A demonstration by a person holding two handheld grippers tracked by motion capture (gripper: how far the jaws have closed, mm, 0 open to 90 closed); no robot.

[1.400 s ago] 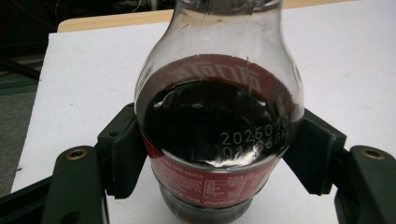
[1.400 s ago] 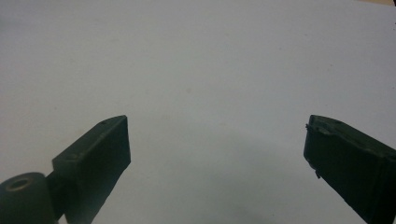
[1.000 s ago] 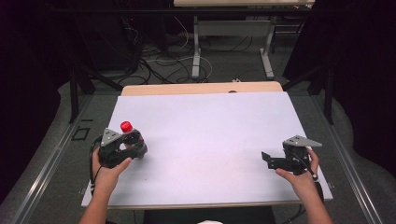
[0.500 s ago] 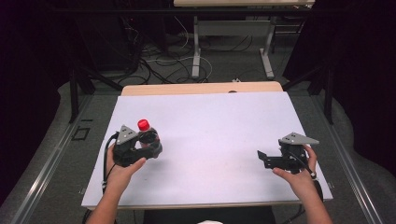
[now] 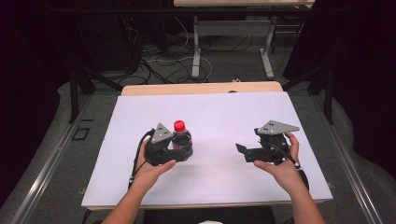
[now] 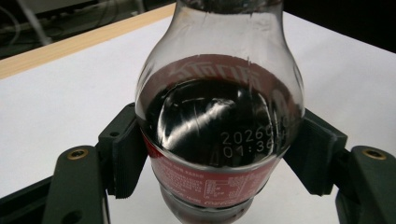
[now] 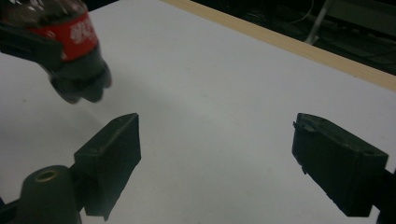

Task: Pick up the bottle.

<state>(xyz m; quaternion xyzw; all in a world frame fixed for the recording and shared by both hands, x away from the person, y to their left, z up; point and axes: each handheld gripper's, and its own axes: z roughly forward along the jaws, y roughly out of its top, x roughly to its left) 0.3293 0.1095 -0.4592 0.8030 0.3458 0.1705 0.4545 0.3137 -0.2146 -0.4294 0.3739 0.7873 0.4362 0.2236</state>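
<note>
My left hand-held gripper point(image 6: 219, 154) clamps the cola bottle point(image 6: 219, 121) upright by its belly, clear of the counter point(image 5: 224, 116), presenting it to my right hand-held gripper point(image 7: 217, 163), whose unloaded jaws have just been closing.

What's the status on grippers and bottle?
Left gripper clamped on cola bottle. Right gripper empty, jaws just closing a little. White table between them clear.

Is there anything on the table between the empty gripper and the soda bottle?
No. Between the right gripper and the soda bottle, held in the left gripper, only bare white table shows. The right gripper's fingers have been closing with nothing between them.
</note>
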